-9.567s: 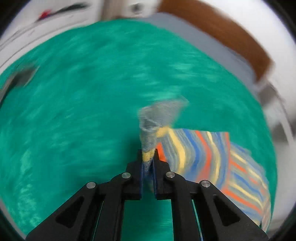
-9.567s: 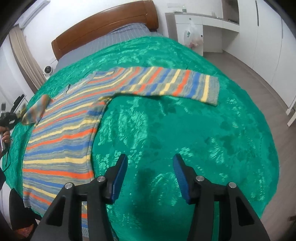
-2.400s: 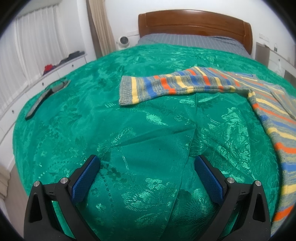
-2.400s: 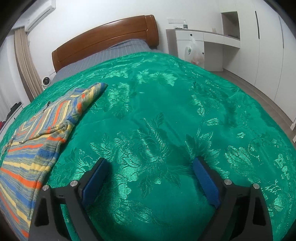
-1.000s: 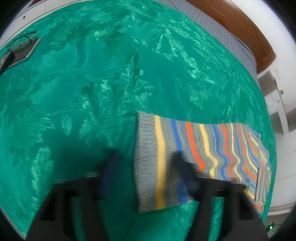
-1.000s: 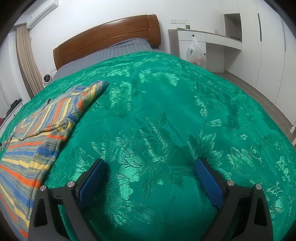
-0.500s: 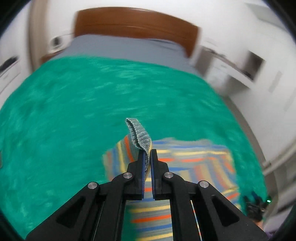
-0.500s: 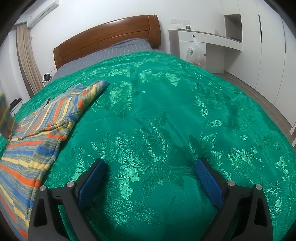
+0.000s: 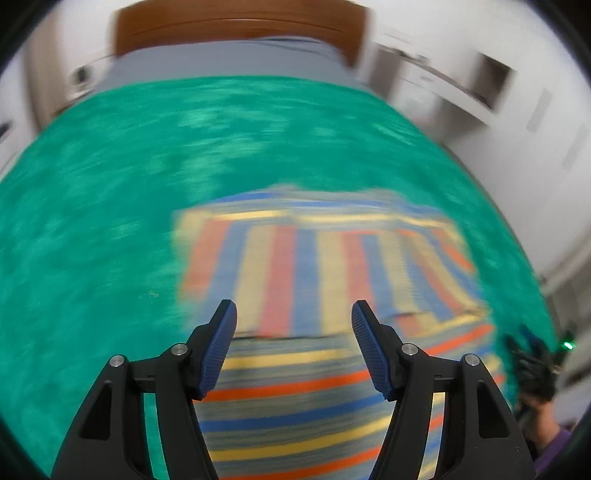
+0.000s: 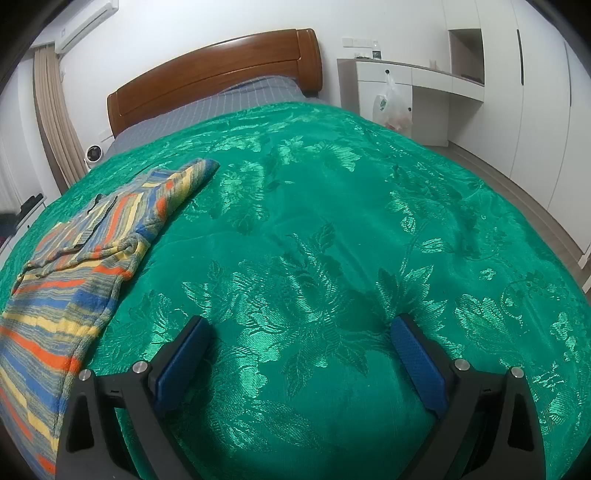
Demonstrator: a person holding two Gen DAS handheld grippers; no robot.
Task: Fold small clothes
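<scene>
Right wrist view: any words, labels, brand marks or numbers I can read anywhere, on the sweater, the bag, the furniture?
No readable text in either view.
Plastic bag hanging on the white cabinet: green print, too small to read.
Air conditioner: small mark, illegible.
Striped sweater: no label visible.
Left wrist view: motion-blurred, nothing legible.

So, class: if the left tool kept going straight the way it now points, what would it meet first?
Most likely the striped sweater, on the folded sleeve across its body. The left tool is opening with nothing between its pads. The picture is blurred, so depth is uncertain.
</scene>
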